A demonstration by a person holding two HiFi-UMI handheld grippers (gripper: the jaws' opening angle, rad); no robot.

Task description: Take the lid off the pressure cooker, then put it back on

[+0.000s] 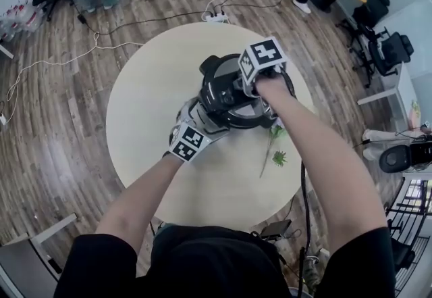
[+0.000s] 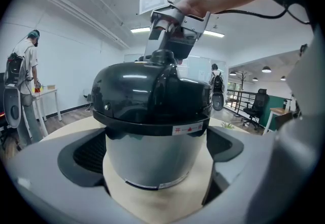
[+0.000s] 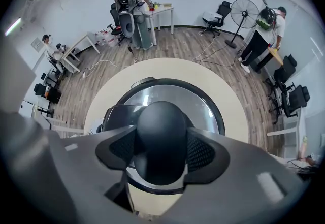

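The pressure cooker (image 1: 226, 97) stands in the middle of the round table (image 1: 145, 107). Its glossy black lid (image 2: 147, 91) sits on the silver body (image 2: 152, 159). My right gripper (image 3: 161, 149) points down from above, shut on the lid's black knob (image 3: 161, 131), with a pad pressing on each side. The left gripper view shows this grip on the knob (image 2: 163, 56) from the side. My left gripper (image 2: 157, 149) reaches in nearly level from the near left, its jaws closed against both sides of the body below the lid's rim. In the head view the marker cubes hide both grippers' jaws.
A green plant sprig (image 1: 275, 153) lies on the table right of the cooker. A dark object (image 1: 275, 229) rests at the table's near edge. Cables and a power strip (image 1: 216, 17) cross the wooden floor behind. Office chairs (image 1: 388, 50) and people stand around the room.
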